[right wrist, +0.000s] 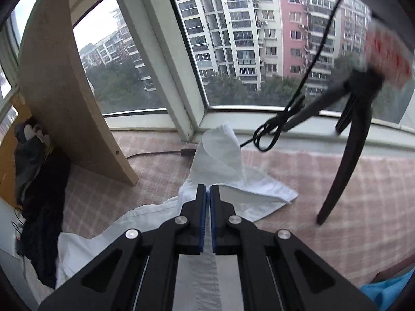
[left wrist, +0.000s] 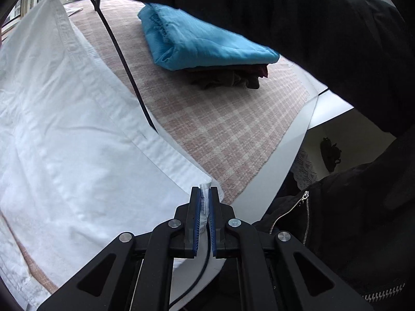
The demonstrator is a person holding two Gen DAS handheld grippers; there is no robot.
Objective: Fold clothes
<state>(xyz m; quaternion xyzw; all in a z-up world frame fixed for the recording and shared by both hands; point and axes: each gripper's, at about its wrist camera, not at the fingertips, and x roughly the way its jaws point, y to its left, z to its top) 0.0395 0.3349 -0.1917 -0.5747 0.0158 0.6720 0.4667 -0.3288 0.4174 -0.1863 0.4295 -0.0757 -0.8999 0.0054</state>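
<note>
Your sleeve [left wrist: 298,13] hides the blue fold's [left wrist: 202,44] far end; both claws, left [left wrist: 205,194] and right [right wrist: 208,190], clench the white garment [left wrist: 77,129] (hem edges).

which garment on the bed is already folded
The blue garment, a neat folded bundle atop the dark clothes. The white garment lies spread, clamped by the left hand-held gripper.

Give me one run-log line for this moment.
stage: folding white garment | left gripper: jaws shut on its hem | right gripper: jaws shut on its fabric | blue folded stack: aside on mat
</note>
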